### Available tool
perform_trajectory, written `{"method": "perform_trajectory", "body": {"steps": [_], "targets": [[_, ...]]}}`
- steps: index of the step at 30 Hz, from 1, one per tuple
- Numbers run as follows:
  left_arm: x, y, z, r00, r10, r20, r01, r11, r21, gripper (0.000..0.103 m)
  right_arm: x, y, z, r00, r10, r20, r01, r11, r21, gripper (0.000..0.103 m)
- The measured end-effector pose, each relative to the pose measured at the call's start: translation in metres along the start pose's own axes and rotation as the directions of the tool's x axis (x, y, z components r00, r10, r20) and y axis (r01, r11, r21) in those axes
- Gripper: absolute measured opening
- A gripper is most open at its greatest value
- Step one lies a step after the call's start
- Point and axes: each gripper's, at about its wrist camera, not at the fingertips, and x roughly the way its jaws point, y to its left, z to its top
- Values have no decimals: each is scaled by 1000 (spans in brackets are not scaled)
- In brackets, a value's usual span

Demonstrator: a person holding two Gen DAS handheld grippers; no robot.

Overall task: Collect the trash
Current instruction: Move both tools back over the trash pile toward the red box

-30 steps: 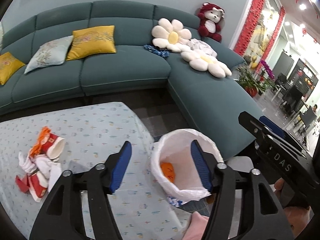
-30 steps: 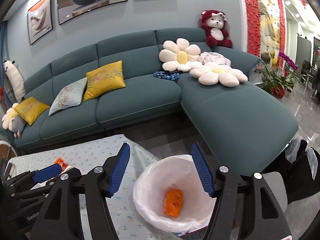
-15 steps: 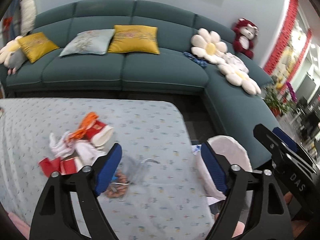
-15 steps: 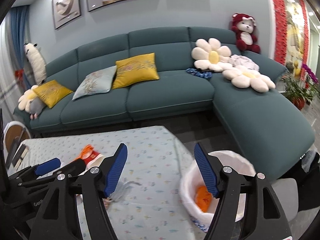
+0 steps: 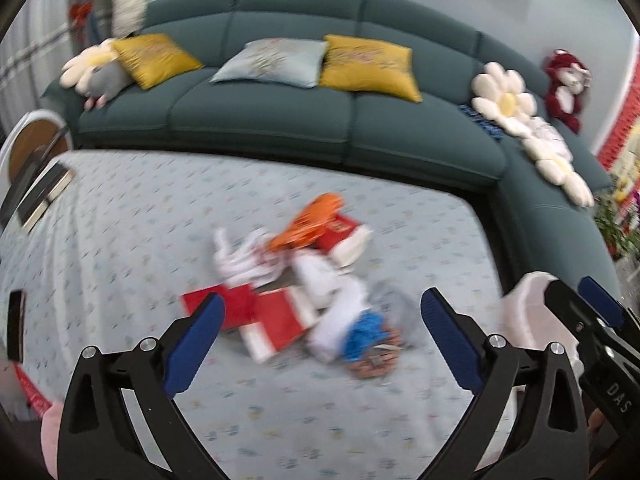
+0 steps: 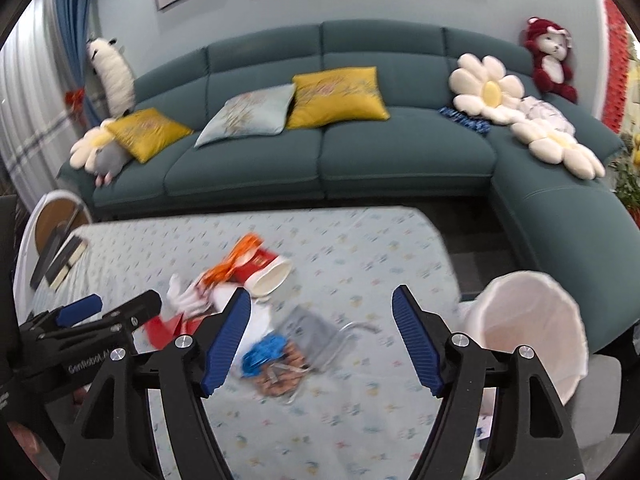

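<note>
Most of the job looks to be still ahead. A heap of trash [image 5: 304, 280] lies on the worktop [image 5: 120, 240]: an orange wrapper [image 5: 316, 220], a red paper cup [image 6: 266, 270] on its side, white crumpled paper [image 5: 240, 256], flattened red cartons [image 5: 272, 320], a blue scrap [image 5: 366, 334] and a greyish clear bag [image 6: 308, 332]. The bin [image 6: 528, 328], lined with a white bag, stands off the worktop's right end, near the sofa [image 6: 400, 152]. From these angles its inside is hidden, so I cannot tell how much has gone in. Judging by the heap, nearly every piece remains to be carried over.

The left hand-held gripper [image 5: 320, 332] has its jaws wide apart and holds nothing. In its view the red cartons, white paper and blue scrap lie between and just beyond the fingertips, so the heap is right in front of it. Blur makes it unclear whether anything touches the pads.

The right hand-held gripper [image 6: 320, 332] also stands spread and empty. In its view the blue scrap and clear bag sit between its fingers, nearer the left one, with the cup just past that fingertip. The bin is to its right, well apart from the heap. Either one seems placed for a next pick, with the bin closer to the right.
</note>
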Motion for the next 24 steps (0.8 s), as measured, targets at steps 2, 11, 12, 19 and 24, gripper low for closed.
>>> {"method": "perform_trajectory", "body": {"steps": [2, 11, 12, 19, 24], "targets": [[6, 21, -5, 999, 29, -18, -30, 999, -27, 94, 11, 15, -8, 1000, 11, -26, -11, 1000, -15, 70], [37, 85, -18, 992, 88, -88, -96, 990, -102, 94, 66, 57, -38, 990, 29, -134, -35, 999, -40, 70], [41, 88, -19, 991, 87, -96, -97, 990, -104, 94, 72, 60, -39, 989, 27, -145, -33, 999, -41, 70], [76, 104, -27, 982, 72, -175, -95, 987, -129, 94, 118, 73, -51, 975, 20, -223, -29, 999, -36, 70], [101, 113, -27, 975, 74, -210, -107, 983, -147, 94, 144, 79, -60, 965, 7, -264, -22, 998, -55, 69]]}}
